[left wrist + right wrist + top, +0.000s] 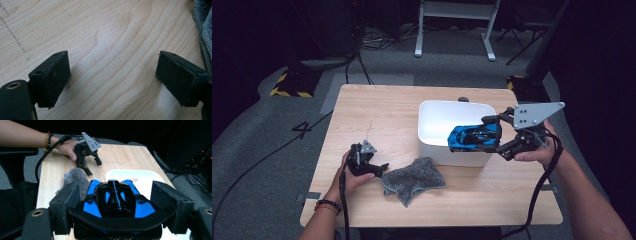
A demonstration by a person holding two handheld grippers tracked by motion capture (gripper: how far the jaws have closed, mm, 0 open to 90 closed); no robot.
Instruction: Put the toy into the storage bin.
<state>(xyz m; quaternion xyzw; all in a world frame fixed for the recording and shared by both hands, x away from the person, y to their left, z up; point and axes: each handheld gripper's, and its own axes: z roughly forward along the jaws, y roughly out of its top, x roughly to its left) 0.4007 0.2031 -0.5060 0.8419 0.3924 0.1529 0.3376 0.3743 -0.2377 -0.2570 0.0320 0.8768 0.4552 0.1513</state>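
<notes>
A blue and black toy car point(474, 137) hangs over the front right part of the white bin point(432, 107), held by its sides in my right gripper point(495, 137). In the right gripper view the car point(115, 200) sits between the two pads, nose pointing away, and the right gripper point(115, 195) is shut on it. My left gripper point(367, 162) rests low on the table at the left, jaws open with nothing between them. In its own view the left gripper point(112, 72) stands over bare wood.
A crumpled grey cloth point(414, 180) lies on the wooden table point(377, 110) between the left gripper and the bin; its edge point(203, 27) is just right of the left jaws. The bin's inside point(140, 176) looks bare. Cables trail off the table's front edge.
</notes>
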